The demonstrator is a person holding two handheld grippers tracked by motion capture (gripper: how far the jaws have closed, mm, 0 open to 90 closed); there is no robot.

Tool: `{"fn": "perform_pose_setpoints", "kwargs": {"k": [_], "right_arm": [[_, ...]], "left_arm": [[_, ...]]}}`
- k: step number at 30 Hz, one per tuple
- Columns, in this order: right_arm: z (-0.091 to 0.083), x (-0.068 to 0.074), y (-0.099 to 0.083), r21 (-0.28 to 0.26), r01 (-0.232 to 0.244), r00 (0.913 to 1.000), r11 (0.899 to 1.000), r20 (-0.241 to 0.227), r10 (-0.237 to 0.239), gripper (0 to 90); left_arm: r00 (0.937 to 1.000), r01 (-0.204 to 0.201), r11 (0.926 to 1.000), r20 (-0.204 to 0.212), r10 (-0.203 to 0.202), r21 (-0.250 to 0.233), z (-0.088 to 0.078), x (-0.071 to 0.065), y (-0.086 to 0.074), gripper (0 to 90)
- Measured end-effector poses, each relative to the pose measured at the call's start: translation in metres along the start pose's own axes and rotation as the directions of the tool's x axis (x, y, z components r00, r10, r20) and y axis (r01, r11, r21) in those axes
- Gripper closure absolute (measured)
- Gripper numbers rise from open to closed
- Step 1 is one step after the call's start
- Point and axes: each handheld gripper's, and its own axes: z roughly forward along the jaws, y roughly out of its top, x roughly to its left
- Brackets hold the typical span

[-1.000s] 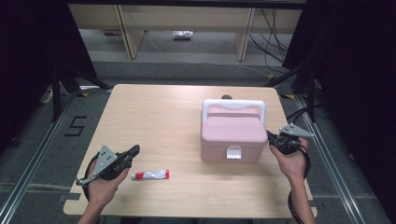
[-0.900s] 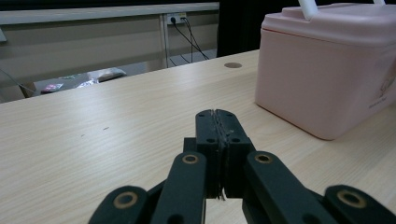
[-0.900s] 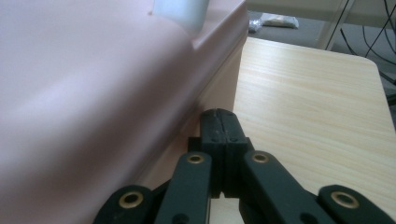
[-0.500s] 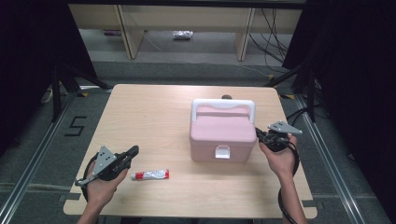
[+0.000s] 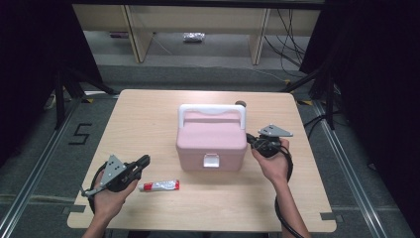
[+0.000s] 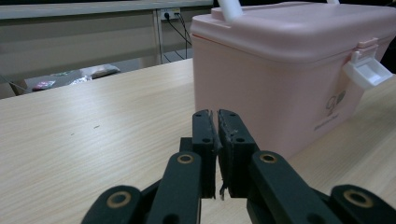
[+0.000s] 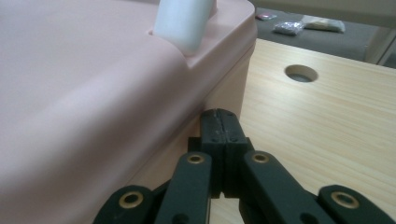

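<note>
Pink plastic makes up the storage box (image 5: 212, 138), which stands a little right of the bench's (image 5: 148, 114) middle, its white handle (image 5: 212, 111) raised over the lid and its white latch (image 5: 211, 160) facing the near edge; across the earlier high views it has slid leftward from the right edge toward the centre, and I judge it is being pushed into easier reach. Set against the box's right end is the right tool (image 5: 256, 141), tips touching the wall low down, as its own view shows (image 7: 219, 122); its jaws are pressed together with nothing between them, so it serves as a blunt pusher rather than a grip. Near the front-left corner the left tool (image 5: 141, 163) lies low in the hand, pointed toward the box; its jaws have just been opening and stand barely parted (image 6: 217, 126), a thin slit with nothing in it. Just beside it, close to the front edge, lies a small red-and-white tube (image 5: 159, 186), untouched, perhaps meant for the box.
</note>
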Motion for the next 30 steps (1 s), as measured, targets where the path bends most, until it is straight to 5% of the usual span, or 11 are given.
{"fn": "perform_pose_setpoints", "kwargs": {"k": [2, 9, 11, 16, 18, 21, 22, 29, 30], "right_arm": [[0.004, 0.008, 0.004, 0.022, -0.017, 0.9997, 1.0, -0.019, 0.018, 90.0], [0.023, 0.03, 0.013, 0.023, 0.054, 0.9972, 0.998, -0.053, -0.053, 90.0], [0.026, 0.038, 0.014, 0.036, 0.018, 0.9978, 0.999, -0.065, -0.016, 90.0], [0.036, 0.052, 0.018, 0.034, 0.026, 0.9945, 0.999, -0.103, -0.022, 90.0], [0.04, 0.056, 0.021, 0.032, 0.064, 0.9932, 0.997, -0.1, -0.06, 90.0], [0.045, 0.063, 0.022, 0.035, 0.039, 0.9922, 0.999, -0.12, -0.034, 90.0], [0.049, 0.068, 0.026, 0.042, 0.075, 0.989, 0.996, -0.131, -0.069, 90.0], [0.06, 0.083, 0.031, 0.053, 0.066, 0.9864, 0.996, -0.154, -0.057, 90.0], [0.064, 0.087, 0.032, 0.039, 0.099, 0.9817, 0.994, -0.167, -0.092, 90.0]], "left_arm": [[1.0, 0.001, 1.0, -0.008, -0.001, 0.007, -0.001, 0.002, -0.001, 84.1], [0.9999, 0.007, 1.0, -0.012, -0.007, 0.006, -0.006, 0.007, -0.004, 82.9], [0.9995, 0.017, 0.9998, -0.025, -0.017, 0.013, -0.01, 0.008, -0.005, 82.4], [0.9989, 0.03, 0.9994, -0.036, -0.03, 0.013, -0.018, 0.01, -0.01, 82.0], [0.9987, 0.032, 0.9993, -0.042, -0.031, 0.02, -0.021, 0.011, -0.011, 81.8], [0.9986, 0.028, 0.9993, -0.045, -0.027, 0.025, -0.022, 0.012, -0.011, 81.4], [0.9985, 0.033, 0.9993, -0.045, -0.033, 0.014, -0.023, 0.014, -0.012, 81.4], [0.9978, 0.033, 0.9993, -0.058, -0.032, 0.018, -0.027, 0.02, -0.013, 80.9], [0.9974, 0.033, 0.9993, -0.065, -0.032, 0.018, -0.028, 0.021, -0.013, 80.7]]}}
